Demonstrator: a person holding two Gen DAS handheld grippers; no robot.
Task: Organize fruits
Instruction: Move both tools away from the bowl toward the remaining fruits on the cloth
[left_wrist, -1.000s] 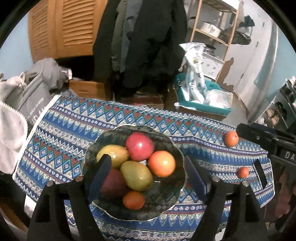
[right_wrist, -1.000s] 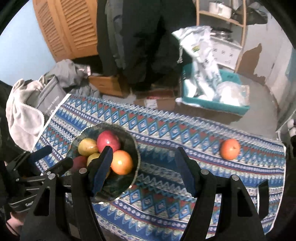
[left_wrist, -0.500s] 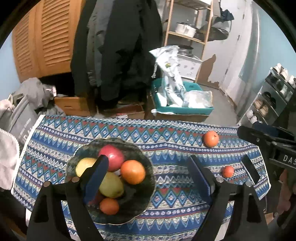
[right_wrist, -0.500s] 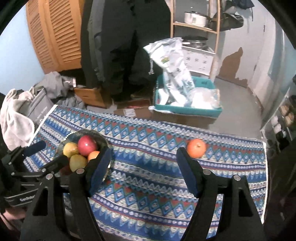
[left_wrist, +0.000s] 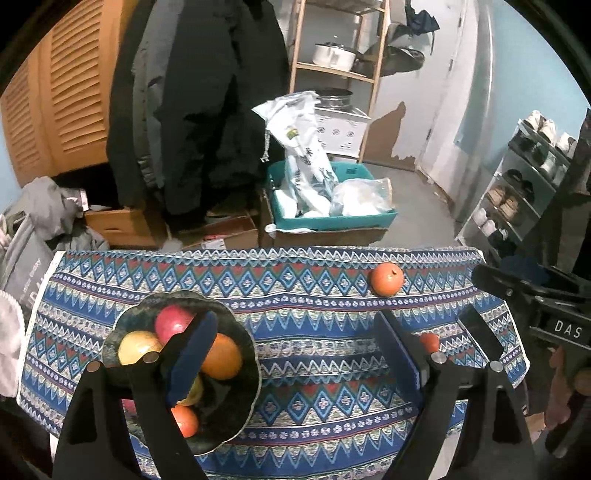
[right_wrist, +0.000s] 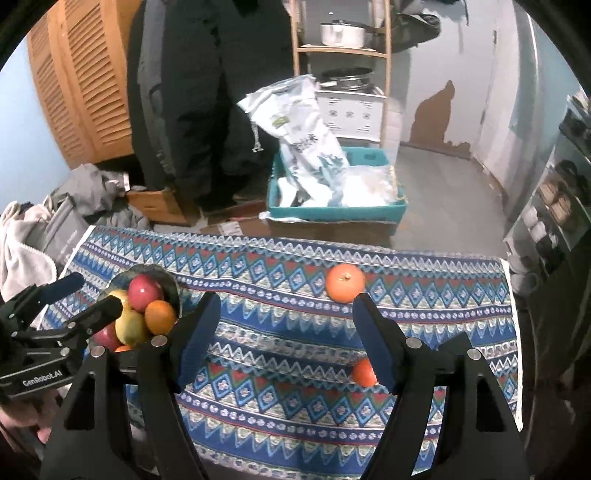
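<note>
A dark bowl (left_wrist: 240, 398) with several fruits stands at the left of the blue patterned cloth (left_wrist: 314, 295); a red apple (left_wrist: 171, 321) and an orange (left_wrist: 221, 356) lie on top. My left gripper (left_wrist: 293, 325) hangs open over the cloth, its left finger in front of the bowl, nothing between the jaws. A large orange (right_wrist: 345, 282) lies near the far edge on the right. A small orange fruit (right_wrist: 362, 371) lies nearer, partly hidden by my right finger. My right gripper (right_wrist: 286, 301) is open and empty above the cloth's middle. The bowl (right_wrist: 173, 291) sits to its left.
Behind the table stand a teal crate (left_wrist: 332, 218) with plastic bags, cardboard boxes (left_wrist: 118, 225), hanging dark coats (left_wrist: 199, 110) and a wooden shelf (left_wrist: 332, 70). A shoe rack (left_wrist: 517, 192) is at the right. Grey bags (right_wrist: 33, 236) are heaped at the left.
Both grippers have drawn to the right and back from the bowl, which now sits further left and smaller in both views. Both pairs of jaws stand a little wider.
</note>
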